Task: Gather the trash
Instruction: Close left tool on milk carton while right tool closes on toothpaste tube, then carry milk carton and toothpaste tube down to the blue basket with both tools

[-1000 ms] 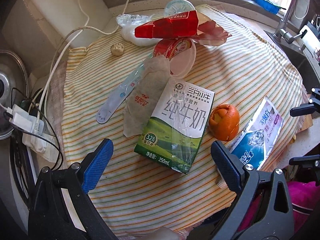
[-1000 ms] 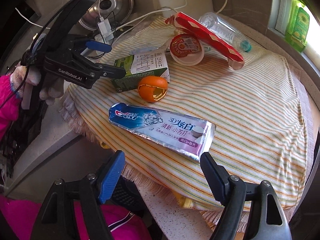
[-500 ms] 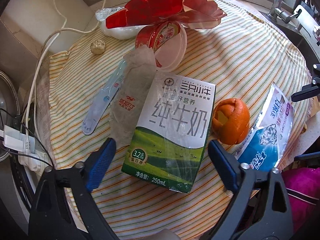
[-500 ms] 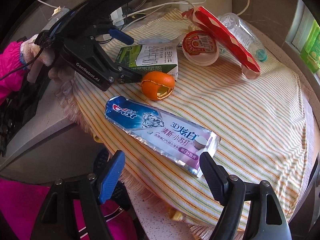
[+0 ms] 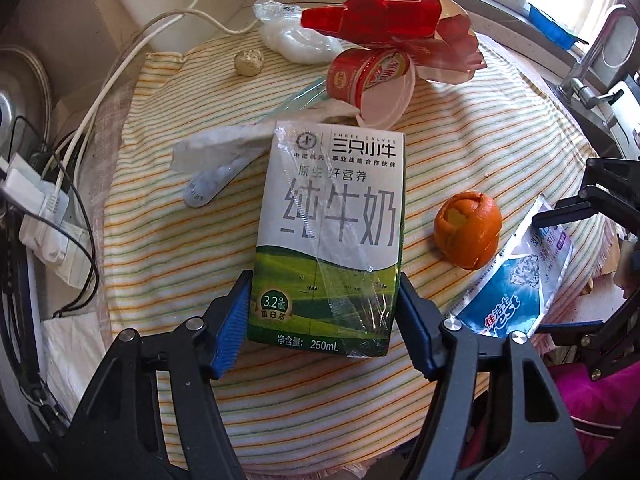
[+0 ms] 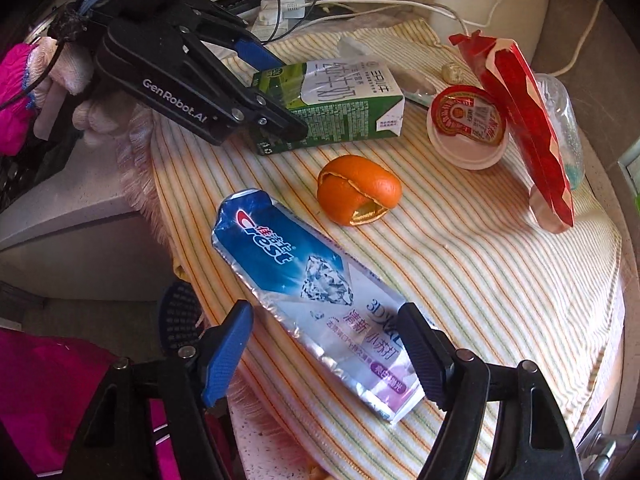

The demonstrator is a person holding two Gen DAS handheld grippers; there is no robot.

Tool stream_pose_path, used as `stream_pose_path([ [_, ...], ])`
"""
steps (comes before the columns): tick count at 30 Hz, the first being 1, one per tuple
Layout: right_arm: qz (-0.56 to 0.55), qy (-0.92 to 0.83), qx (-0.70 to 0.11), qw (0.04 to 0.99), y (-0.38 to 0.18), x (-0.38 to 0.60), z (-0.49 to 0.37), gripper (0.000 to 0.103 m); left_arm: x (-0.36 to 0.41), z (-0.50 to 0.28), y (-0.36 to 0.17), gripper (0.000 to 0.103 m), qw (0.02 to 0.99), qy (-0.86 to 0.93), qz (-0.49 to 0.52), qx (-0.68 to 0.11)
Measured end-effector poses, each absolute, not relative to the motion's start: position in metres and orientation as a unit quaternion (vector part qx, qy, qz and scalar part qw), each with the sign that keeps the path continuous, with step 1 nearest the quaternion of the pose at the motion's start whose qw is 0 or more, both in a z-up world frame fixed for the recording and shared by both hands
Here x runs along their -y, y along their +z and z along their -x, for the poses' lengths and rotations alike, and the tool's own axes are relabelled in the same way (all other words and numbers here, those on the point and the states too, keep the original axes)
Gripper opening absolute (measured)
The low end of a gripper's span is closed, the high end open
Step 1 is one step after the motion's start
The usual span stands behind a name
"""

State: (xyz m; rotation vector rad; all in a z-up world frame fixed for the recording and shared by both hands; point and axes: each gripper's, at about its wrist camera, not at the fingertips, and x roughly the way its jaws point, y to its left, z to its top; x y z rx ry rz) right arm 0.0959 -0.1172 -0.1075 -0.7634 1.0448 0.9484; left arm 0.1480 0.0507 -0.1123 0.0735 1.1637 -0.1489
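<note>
Two grippers worked over the striped cloth (image 5: 500,128). Left gripper (image 5: 324,320), jaws just closing, pressed both pads against a green-and-white milk carton (image 5: 332,224) lying flat, nearest. Right gripper (image 6: 328,356), open, straddled a flattened blue-and-silver toothpaste tube (image 6: 316,296). Orange peel (image 6: 358,190) lay farther.

On the striped cloth (image 5: 460,132) we see a milk carton (image 5: 332,236), an orange peel (image 5: 468,230) to its right, then a toothpaste tube (image 5: 516,280); a cup (image 5: 368,80) lies behind.
</note>
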Motion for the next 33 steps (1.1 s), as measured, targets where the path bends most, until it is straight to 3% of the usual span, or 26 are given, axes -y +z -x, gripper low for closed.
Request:
stream_pose_path([
  [6,0.32,0.428,-0.473,0.7,-0.102,0.116,-0.115,0.054,-0.055,-0.132,-0.113,0.068,0.831,-0.05,-0.02,-0.553],
  [8,0.306,0.426,-0.479,0.704,-0.099,0.117,-0.124,0.041,-0.053,-0.13,-0.112,0.068,0.831,-0.041,-0.02,-0.554],
  [11,0.283,0.429,-0.491,0.703,-0.097,0.119,-0.138,0.034,-0.051,-0.134,-0.112,0.068,0.832,-0.031,-0.008,-0.554],
  [15,0.28,0.437,-0.495,0.697,-0.098,0.116,-0.143,0.032,-0.056,-0.148,-0.112,0.075,0.829,-0.022,0.023,-0.558],
  [22,0.295,0.455,-0.488,0.684,-0.1,0.111,-0.139,0.035,-0.046,-0.172,-0.117,0.076,0.822,-0.006,0.006,-0.57],
  [24,0.303,0.457,-0.483,0.682,-0.098,0.114,-0.131,0.035,-0.043,-0.176,-0.12,0.069,0.819,-0.009,0.009,-0.574],
  [33,0.337,0.474,-0.462,0.67,-0.095,0.103,-0.119,0.036,-0.053,-0.168,-0.11,0.067,0.83,0.013,0.055,-0.555],
])
